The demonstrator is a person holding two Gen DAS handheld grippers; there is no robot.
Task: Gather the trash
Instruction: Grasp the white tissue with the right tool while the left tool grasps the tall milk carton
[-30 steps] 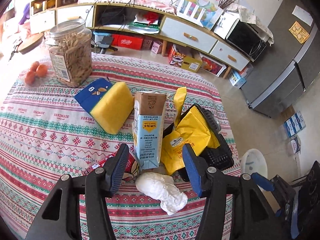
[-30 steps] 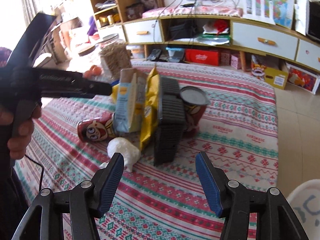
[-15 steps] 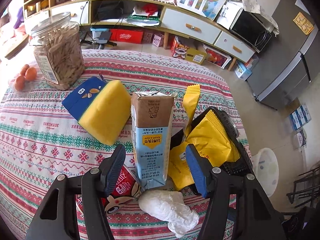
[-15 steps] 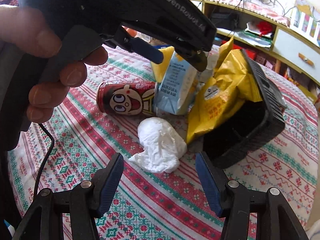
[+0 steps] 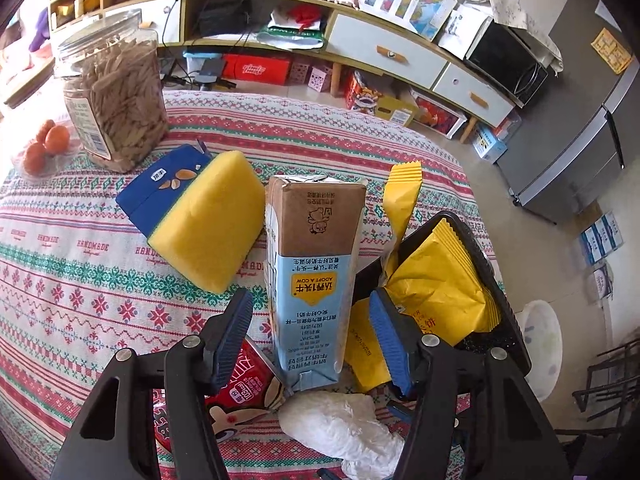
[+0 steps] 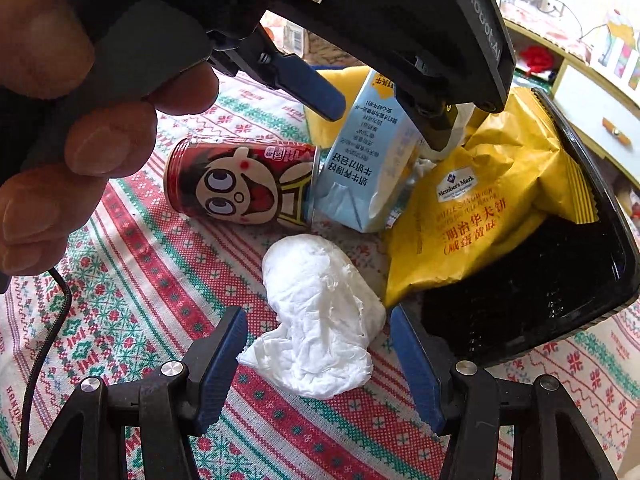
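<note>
- So far only part of the trash is in: one yellow snack bag (image 5: 436, 276) sits in the tipped black bin (image 6: 560, 276), and another yellow wrapper (image 5: 404, 196) pokes up at the bin's far rim.
- Your left gripper (image 5: 310, 334) has its fingers spread wide, one on each side of the milk carton (image 5: 314, 264), which stands just beside the bin's mouth; neither pad looks pressed to the carton yet.
- Your right gripper (image 6: 320, 346) is likewise spread apart, straddling the crumpled white tissue (image 6: 320, 316), which lies on the tablecloth (image 6: 132, 312) right in front of the bin's opening. Nothing is gripped.
- Left to gather, as far as you can judge: the carton, the tissue, and the red can (image 6: 240, 180), which lies on its side on the far side of the carton from the bin, its end against the carton.
- A yellow-and-blue packet (image 5: 200, 220) lies further from the bin, beyond the carton; whether it counts as trash, you cannot tell.
- A jar (image 5: 114, 100) of snacks and some oranges (image 5: 44, 146) stand well away from the bin, near the cloth's far edge, and seem not to be rubbish.
- By my reckoning you are under halfway, with both grabs lined up.
</note>
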